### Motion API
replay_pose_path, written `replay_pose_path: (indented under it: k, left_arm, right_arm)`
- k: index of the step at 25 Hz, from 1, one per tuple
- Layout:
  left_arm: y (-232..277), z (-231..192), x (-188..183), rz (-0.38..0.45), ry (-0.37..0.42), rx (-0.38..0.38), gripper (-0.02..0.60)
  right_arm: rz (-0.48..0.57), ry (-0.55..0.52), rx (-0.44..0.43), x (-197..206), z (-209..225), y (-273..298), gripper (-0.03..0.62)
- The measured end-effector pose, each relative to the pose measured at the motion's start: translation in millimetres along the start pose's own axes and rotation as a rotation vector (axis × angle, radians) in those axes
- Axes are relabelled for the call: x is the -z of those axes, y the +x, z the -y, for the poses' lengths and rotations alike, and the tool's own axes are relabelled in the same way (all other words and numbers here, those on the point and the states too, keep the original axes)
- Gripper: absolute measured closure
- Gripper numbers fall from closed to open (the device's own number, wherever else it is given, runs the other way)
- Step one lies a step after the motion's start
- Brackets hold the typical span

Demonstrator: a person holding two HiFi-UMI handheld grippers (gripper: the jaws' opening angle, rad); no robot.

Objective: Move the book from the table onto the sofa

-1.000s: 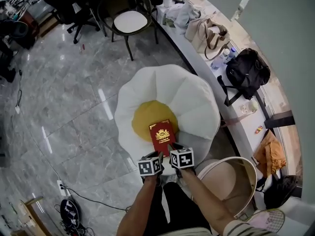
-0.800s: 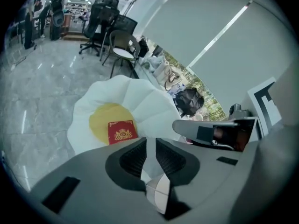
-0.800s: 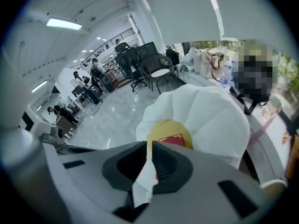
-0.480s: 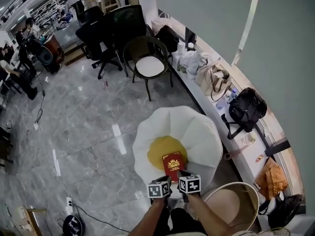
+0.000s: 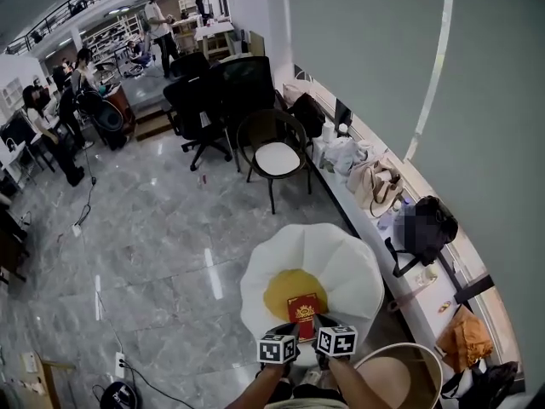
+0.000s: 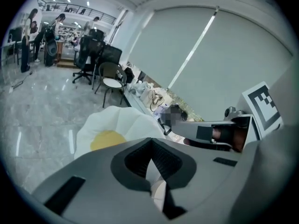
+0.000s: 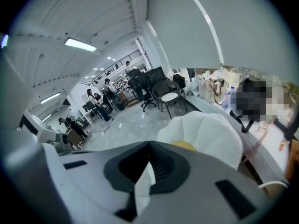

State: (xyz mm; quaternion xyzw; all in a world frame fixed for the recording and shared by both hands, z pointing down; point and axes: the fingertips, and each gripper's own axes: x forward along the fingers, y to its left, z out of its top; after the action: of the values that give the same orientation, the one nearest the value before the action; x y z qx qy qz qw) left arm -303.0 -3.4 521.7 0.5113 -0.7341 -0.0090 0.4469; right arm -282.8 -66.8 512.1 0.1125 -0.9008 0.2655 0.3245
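Book (image 5: 306,307) flat on yellow centre of sofa (image 5: 345,262); your left gripper (image 5: 283,331), right gripper (image 5: 322,324) by its near edge, fingers together, nothing held

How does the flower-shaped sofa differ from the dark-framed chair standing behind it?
The sofa is low and wide, white petals around a yellow centre; the chair is a thin dark frame on legs with a small round white seat. The sofa bears a red book; the chair's seat is bare. Both stand on the grey marble floor.
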Motion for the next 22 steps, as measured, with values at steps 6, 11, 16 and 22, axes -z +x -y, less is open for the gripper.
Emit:
replay_pose_path:
  k: [6,11,16,22]
  left_arm:
    - [-33,21,-42,0.087,0.058,0.029,0.577]
    - [-57,35,-79,0.165,0.094,0.044,0.577]
    - [-78,44,-109,0.243,0.117,0.045,0.577]
    - [-99,54,-146,0.345,0.156,0.031,0.577]
  right_arm:
    - [0.092,-0.040,-0.029,-41,-31,-27,0.580]
    - [0.160,-0.059,-0.056,-69,-52,-46,0.580]
    - [0.229,-0.087,-0.076,-97,-68,-65,0.580]
    - [0.312,-0.133,-0.096,-135,-82,-80,0.580]
